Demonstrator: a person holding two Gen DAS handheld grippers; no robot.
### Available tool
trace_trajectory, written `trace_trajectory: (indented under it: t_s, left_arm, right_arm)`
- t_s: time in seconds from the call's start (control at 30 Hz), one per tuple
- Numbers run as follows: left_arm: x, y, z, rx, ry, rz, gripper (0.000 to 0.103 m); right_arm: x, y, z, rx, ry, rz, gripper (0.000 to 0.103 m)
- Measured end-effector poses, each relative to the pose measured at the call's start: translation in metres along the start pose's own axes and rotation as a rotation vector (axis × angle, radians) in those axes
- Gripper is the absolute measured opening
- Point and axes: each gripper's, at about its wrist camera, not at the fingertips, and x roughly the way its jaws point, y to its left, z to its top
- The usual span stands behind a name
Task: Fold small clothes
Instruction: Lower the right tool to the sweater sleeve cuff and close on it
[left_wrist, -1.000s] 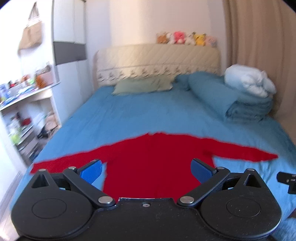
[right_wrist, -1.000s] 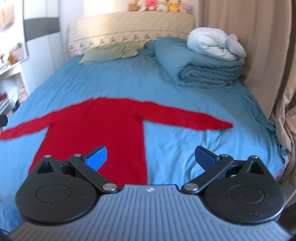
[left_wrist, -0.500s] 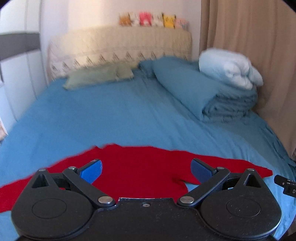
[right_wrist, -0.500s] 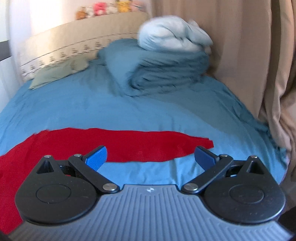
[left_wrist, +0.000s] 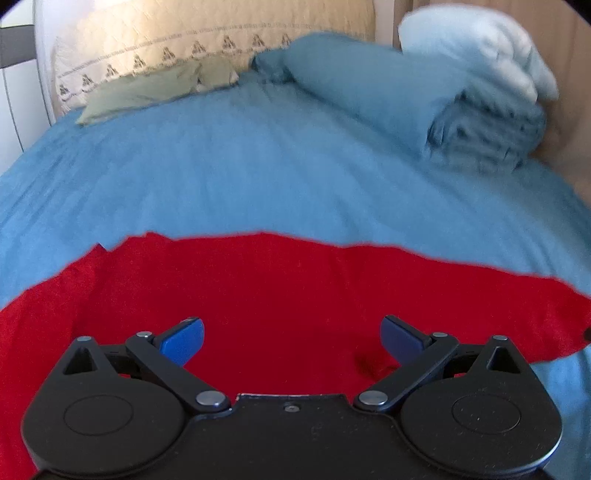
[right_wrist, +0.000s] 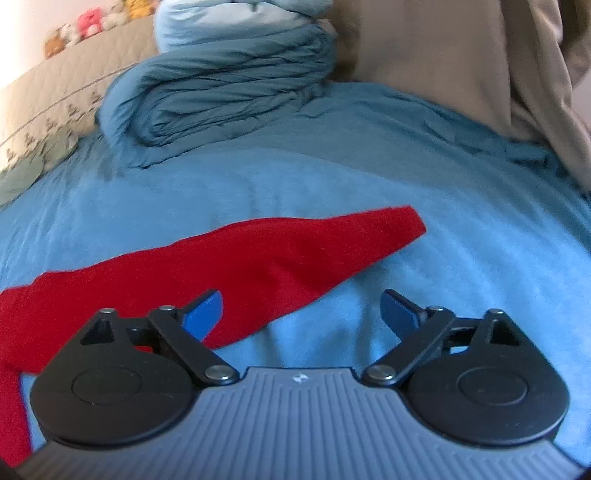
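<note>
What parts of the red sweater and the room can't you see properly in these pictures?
- Red sweater bottom: left wrist view, hidden behind the left claw.
- Its other sleeve: right wrist view, cut off at the left edge; only one sleeve shows.
- Stuffed toys: right wrist view, too blurred to identify.
- Folded blanket: left wrist view, blurred.

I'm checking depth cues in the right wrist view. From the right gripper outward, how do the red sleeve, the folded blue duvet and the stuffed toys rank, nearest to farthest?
1. Red sleeve: just ahead of the right gripper, lying on the bed, left of centre.
2. Folded blue duvet: farther up the bed, upper left.
3. Stuffed toys: farthest, on the headboard, top left.
</note>
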Motion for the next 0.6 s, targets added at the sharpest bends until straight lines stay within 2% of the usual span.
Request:
trace_trajectory:
  t_s: [0.17,0.23,0.27,0.3,0.33,0.4,0.5,0.6]
  left_arm:
    - [0.032,0.008,-0.015,-0.010,0.088,0.017,0.098]
    - [0.035,0.015,-0.020,-0.029,0.111,0.022,0.098]
    - [0.037,0.017,-0.021,-0.038,0.118,0.024,0.098]
    - [0.037,0.021,-0.022,-0.046,0.122,0.027,0.098]
    - [0.036,0.025,-0.024,-0.052,0.124,0.032,0.098]
    - [0.030,0.035,-0.027,-0.065,0.121,0.039,0.098]
    - [0.021,0.055,-0.023,-0.089,0.111,0.046,0.098]
    - [0.010,0.075,-0.022,-0.123,0.099,0.055,0.098]
  right_arm:
    - [0.014,-0.013,-0.001,0.083,-0.063,0.038,0.100]
    - [0.016,-0.015,0.002,0.113,-0.080,0.065,0.078]
    - [0.018,-0.016,0.004,0.131,-0.081,0.077,0.072]
    - [0.018,-0.015,0.007,0.142,-0.082,0.086,0.058]
    - [0.018,-0.013,0.010,0.146,-0.083,0.092,0.037]
    - [0.016,-0.005,0.017,0.123,-0.077,0.101,0.023]
    - [0.008,0.020,0.033,0.068,-0.100,0.148,0.023]
    - [-0.014,0.064,0.050,0.007,-0.144,0.246,0.022]
